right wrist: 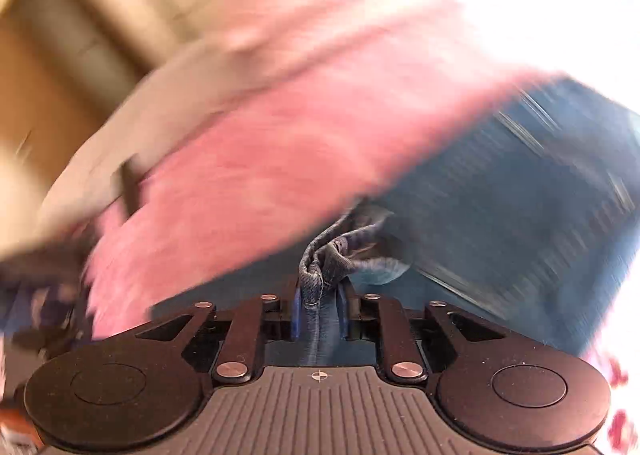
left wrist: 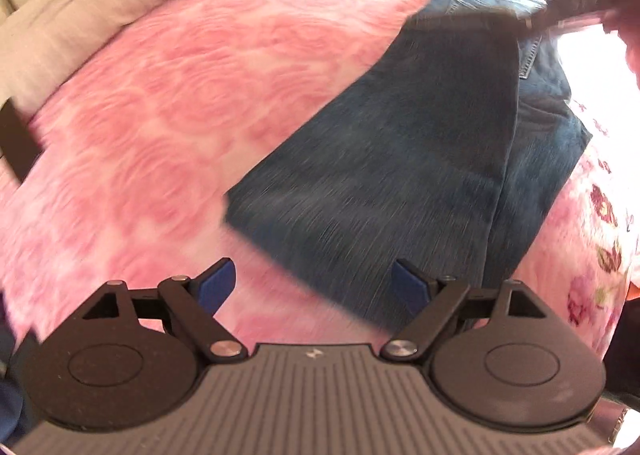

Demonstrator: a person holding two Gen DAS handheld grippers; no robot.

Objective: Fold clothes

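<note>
Folded jeans (left wrist: pixel 404 159) lie on a pink bedspread (left wrist: pixel 160 103), long axis running from 7 to 1 o'clock, waistband far. Denim likely heavy, limp and non-slippery; hems give the best hold. Right gripper (right wrist: pixel 319 305) pinches a bunched hem; left gripper (left wrist: pixel 316 283) gapes, empty.

Home bedroom — bed with pink rose-textured blanket (left wrist: pixel 168 87), pillows (left wrist: pixel 80 3) at head.

The left gripper (left wrist: pixel 314 285) is held with its blue-padded fingers (left wrist: pixel 218 283) spread wide apart and nothing between them. The right gripper (right wrist: pixel 318 309) is closed, its fingers (right wrist: pixel 296 315) pressed onto a bunched fold of jeans (right wrist: pixel 320 267).
</note>
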